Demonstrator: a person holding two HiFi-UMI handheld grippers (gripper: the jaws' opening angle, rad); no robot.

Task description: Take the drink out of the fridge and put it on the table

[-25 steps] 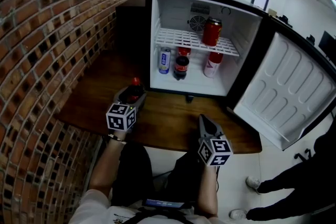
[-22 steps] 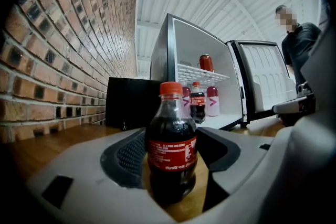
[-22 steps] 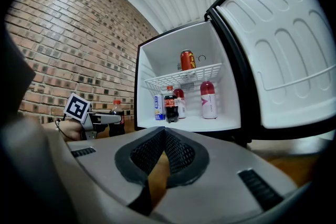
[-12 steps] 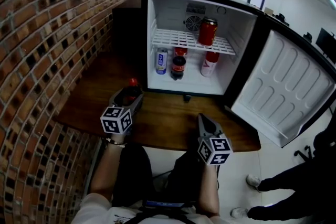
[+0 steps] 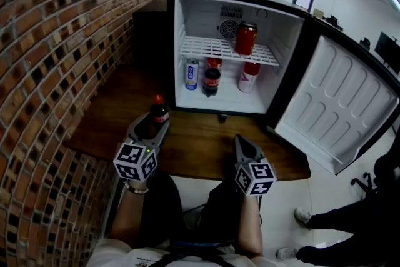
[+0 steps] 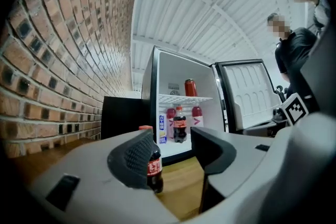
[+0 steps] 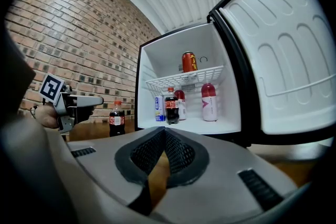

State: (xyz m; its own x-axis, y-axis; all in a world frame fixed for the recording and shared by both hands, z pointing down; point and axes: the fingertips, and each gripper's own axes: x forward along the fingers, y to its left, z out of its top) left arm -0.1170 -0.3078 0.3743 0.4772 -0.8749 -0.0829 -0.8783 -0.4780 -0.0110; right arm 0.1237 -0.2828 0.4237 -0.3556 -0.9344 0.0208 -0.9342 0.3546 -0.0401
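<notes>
A small cola bottle (image 5: 157, 113) with a red cap stands upright on the wooden table (image 5: 200, 142), in front of the open fridge (image 5: 180, 40). My left gripper (image 5: 152, 128) sits just short of it and is open; its jaws have just been closing with nothing between the pads. In the left gripper view the bottle (image 6: 153, 166) is half hidden behind the left pad. The right gripper view shows the same bottle (image 7: 116, 118) standing free. My right gripper (image 5: 242, 146) rests shut at the table's near edge, pads touching, holding nothing.
Inside the fridge a red can (image 5: 245, 38) stands on the wire shelf; a blue-white can (image 5: 191, 74), another cola bottle (image 5: 212, 80) and a pink bottle (image 5: 249, 77) stand below. The fridge door (image 5: 337, 109) swings out right. A brick wall (image 5: 56, 40) runs along the left.
My left gripper has drawn back toward me and lifted off the cola bottle, which now stands clear ahead of the jaws. The right gripper has not moved.
</notes>
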